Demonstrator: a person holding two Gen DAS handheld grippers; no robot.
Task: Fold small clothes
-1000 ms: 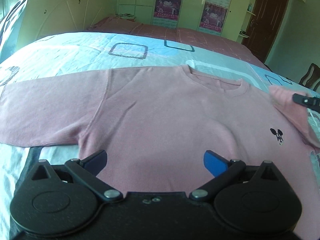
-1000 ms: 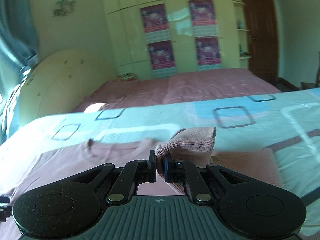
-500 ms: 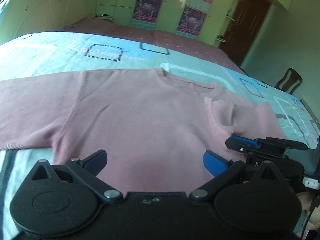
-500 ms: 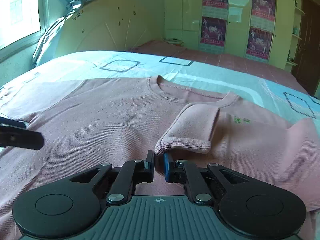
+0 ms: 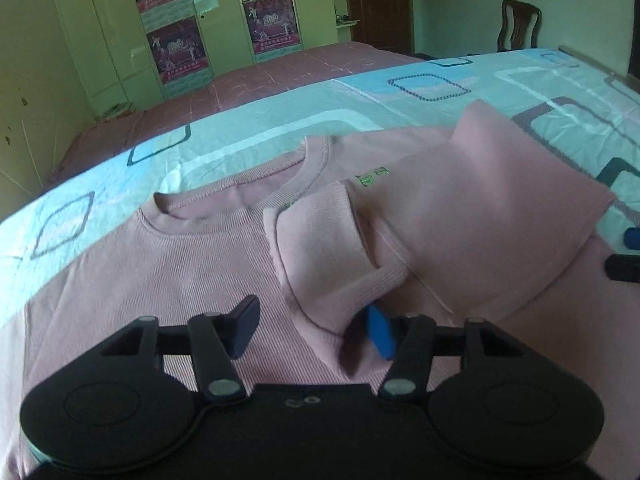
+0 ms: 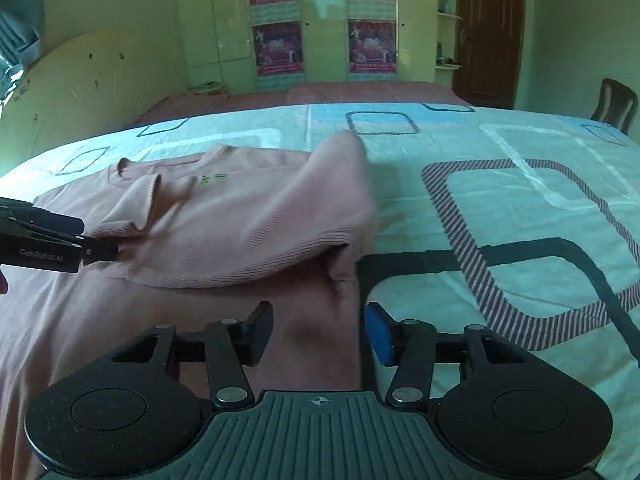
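A pink sweater (image 5: 160, 280) lies flat on the bed, front up, with one sleeve (image 5: 480, 220) folded across its chest. The ribbed cuff (image 5: 320, 248) of that sleeve ends near the collar. My left gripper (image 5: 312, 332) hovers at the cuff with its jaws closing. The cuff's edge lies between the fingers and touches the blue pad (image 5: 380, 336), while the dark pad stands apart. My right gripper (image 6: 318, 332) is over the sweater's (image 6: 240, 220) side edge, jaws opening, holding nothing. The left gripper (image 6: 40, 244) shows at the cuff in the right wrist view.
The bedspread (image 6: 520, 200) is pale blue with square patterns and spreads wide to the right of the sweater. A reddish-brown cover (image 5: 280, 76) lies beyond it. Wardrobes with posters (image 6: 276, 48), a door (image 6: 488, 32) and a wooden chair (image 6: 616, 104) stand at the back.
My right gripper let go of the sleeve cuff, opened and moved to the sweater's right edge. My left gripper swung across to the laid-down cuff and its jaws narrowed.
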